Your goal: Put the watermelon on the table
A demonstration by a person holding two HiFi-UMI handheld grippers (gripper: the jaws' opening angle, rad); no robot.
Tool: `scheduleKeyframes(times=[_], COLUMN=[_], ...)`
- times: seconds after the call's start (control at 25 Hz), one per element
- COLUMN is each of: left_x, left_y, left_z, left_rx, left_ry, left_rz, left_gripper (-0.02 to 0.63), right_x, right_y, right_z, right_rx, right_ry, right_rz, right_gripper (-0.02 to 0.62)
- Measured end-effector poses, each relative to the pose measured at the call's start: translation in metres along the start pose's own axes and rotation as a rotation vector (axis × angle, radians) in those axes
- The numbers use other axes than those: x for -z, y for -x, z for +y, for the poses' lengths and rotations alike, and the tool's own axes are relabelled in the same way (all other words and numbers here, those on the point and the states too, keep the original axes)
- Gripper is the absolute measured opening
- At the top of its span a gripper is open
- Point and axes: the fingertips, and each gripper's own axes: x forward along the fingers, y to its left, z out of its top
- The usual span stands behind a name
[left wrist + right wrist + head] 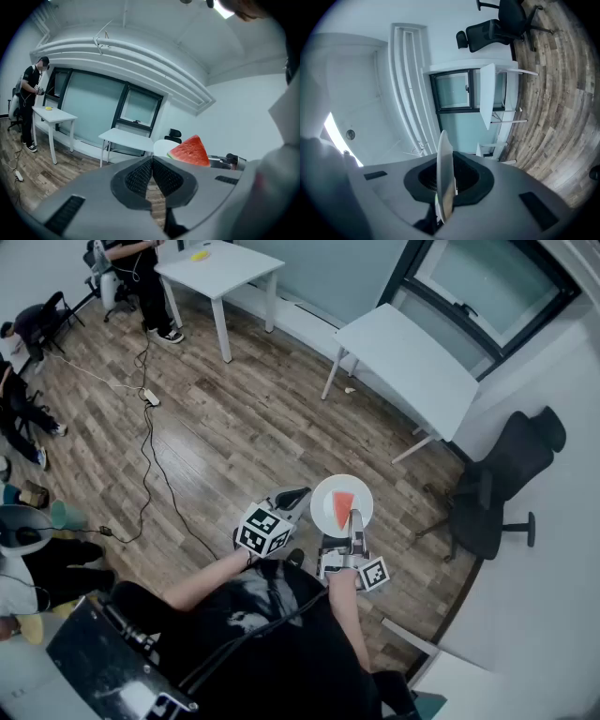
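Observation:
A red watermelon slice (342,507) lies on a round white plate (325,494), carried above the wood floor. My right gripper (355,521) is shut on the plate's near rim; in the right gripper view the plate (444,173) shows edge-on between the pads. My left gripper (298,495) hangs just left of the plate, jaws closed together with nothing between them. From the left gripper view the watermelon slice (191,151) and plate (163,147) stand just right of the left gripper (151,161). A white table (410,365) stands ahead by the window.
A second white table (217,268) stands at the far left with a person beside it. A black office chair (502,484) sits to the right. Cables (150,442) trail over the floor. People sit along the left edge.

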Motion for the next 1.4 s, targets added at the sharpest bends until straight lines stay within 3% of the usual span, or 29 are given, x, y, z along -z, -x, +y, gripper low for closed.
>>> scheduleKeyframes(times=[0.12,0.2,0.52,0.8,0.92,1.08,1.4], left_x=[-0.006,-0.006,-0.001,0.013,0.019,0.013,-0.054], left_y=[-0.015,-0.025,-0.060,-0.084,-0.091,-0.121,-0.215], left_z=[-0.002,-0.005,-0.032,-0.036,-0.026,-0.001,0.079], left_rx=[-0.006,-0.005,-0.005,-0.076,-0.095,-0.093,-0.048], left_ry=[0.007,0.014,0.022,0.048,0.067,0.066,0.104], left_rz=[-0.016,-0.012,0.014,0.037,0.068,0.090,0.042], left_gripper=[0.009,0.009,0.009,0.009,0.009,0.009,0.009], right_x=[-0.028,-0.040,-0.088,-0.111,-0.114,-0.125,-0.169], right_y=[-0.009,-0.009,0.002,0.009,0.002,-0.033,-0.160], right_z=[0.003,0.003,0.000,-0.027,-0.047,-0.058,-0.059], right_rx=[-0.068,-0.067,-0.068,-0.043,0.012,0.009,0.035], right_ry=[0.089,0.101,0.053,-0.008,-0.042,-0.067,0.013], right_rz=[-0.013,-0.015,-0.056,-0.007,0.012,0.007,0.047], right_gripper=[0.028,0.028,0.028,0.028,0.028,0.028,0.028])
